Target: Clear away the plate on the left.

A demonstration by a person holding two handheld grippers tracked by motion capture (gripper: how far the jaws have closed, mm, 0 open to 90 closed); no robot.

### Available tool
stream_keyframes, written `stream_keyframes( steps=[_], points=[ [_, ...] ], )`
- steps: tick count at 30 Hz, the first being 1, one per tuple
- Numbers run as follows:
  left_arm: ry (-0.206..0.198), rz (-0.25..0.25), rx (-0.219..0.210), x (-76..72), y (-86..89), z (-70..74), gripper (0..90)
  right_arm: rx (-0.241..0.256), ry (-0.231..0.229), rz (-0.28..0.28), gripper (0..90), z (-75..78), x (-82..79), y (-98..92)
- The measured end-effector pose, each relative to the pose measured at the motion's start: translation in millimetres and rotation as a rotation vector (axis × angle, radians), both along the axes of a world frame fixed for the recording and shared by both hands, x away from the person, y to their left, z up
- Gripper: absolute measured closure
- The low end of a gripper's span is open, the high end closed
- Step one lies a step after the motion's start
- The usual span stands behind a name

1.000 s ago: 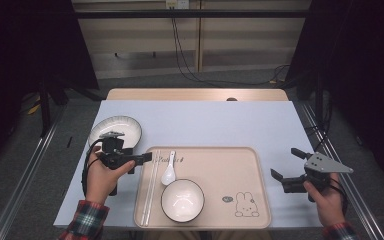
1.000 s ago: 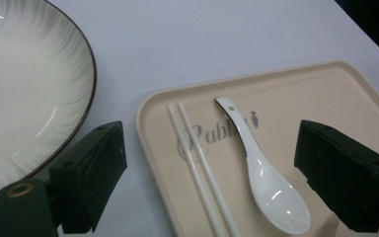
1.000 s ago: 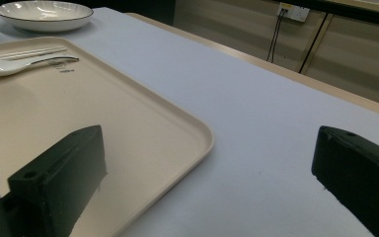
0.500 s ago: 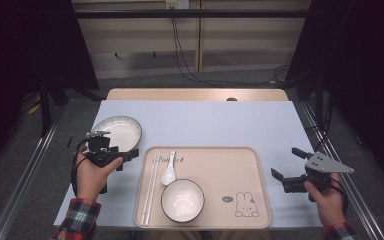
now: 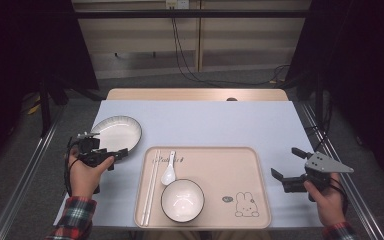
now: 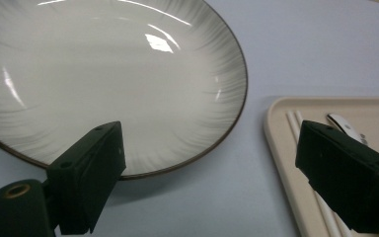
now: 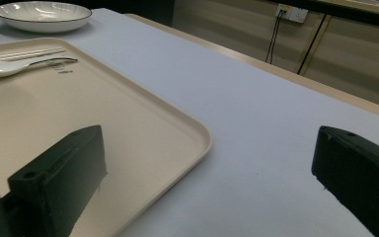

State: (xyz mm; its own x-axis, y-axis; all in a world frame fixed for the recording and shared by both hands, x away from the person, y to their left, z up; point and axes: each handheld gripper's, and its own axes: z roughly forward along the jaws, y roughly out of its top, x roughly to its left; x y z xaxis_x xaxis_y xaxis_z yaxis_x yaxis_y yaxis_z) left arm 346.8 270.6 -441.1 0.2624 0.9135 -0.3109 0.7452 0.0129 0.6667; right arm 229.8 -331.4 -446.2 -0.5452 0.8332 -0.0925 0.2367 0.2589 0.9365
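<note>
The left gripper [image 5: 111,154] hovered with jaws spread wide at the near rim of the plate [image 6: 103,74] just ahead of it on the table [image 5: 205,125] — glazed, stiff, slippery and breakable, I'd reckon — so that thin rim looked the place to pinch.

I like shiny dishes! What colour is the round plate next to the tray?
The round ceramic plate is white with faint grey streaks and a thin dark brown rim, clearest in the left gripper view.

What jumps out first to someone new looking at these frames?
The beige tray at the table's near middle, holding a white bowl, spoon and chopsticks. Left of it, the open left gripper sits at the near rim of a white plate; the right gripper hovers open beside the tray's right edge.
</note>
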Motion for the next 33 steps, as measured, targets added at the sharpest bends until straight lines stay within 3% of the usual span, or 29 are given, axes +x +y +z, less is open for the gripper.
stream_keyframes(
  steps=[4, 5, 6, 9, 18, 24, 27, 32, 33],
  points=[
    [0.003, 0.026, 0.021, 1.5, 4.5, -2.1, 12.7, 0.002, 0.0, 0.002, 0.0, 0.2, -0.8, -1.4],
    [-0.004, 0.052, 0.016, 2.1, 4.2, -2.6, 12.9, 0.001, -0.005, 0.0, 0.0, 0.2, -0.9, -1.9],
    [0.002, 0.041, 0.035, 2.8, 6.6, -2.6, 13.0, 0.006, 0.004, 0.004, 0.0, 0.3, -1.8, -1.7],
    [-0.019, 0.085, 0.041, 4.5, 9.5, -3.4, 14.6, 0.002, -0.003, 0.006, 0.0, 0.2, -3.1, -1.5],
    [0.001, 0.125, 0.061, 2.4, 24.8, -6.1, 15.3, 0.004, 0.001, 0.008, 0.0, -0.1, -3.4, -1.1],
    [0.001, 0.177, 0.07, 5.3, 32.5, -15.1, 22.3, 0.001, -0.001, 0.006, 0.0, -0.5, -3.0, -1.3],
    [0.016, 0.212, 0.038, 7.3, 37.4, -20.6, 27.9, 0.008, 0.004, 0.003, 0.0, -0.1, -3.5, -2.0],
    [0.035, 0.223, 0.029, 10.7, 38.5, -28.3, 39.9, 0.007, 0.007, 0.006, 0.0, -0.5, -3.2, -2.1],
    [0.044, 0.233, 0.011, 11.5, 38.3, -29.7, 42.2, 0.006, 0.008, 0.005, 0.0, -0.5, -3.0, -2.1]
  ],
)
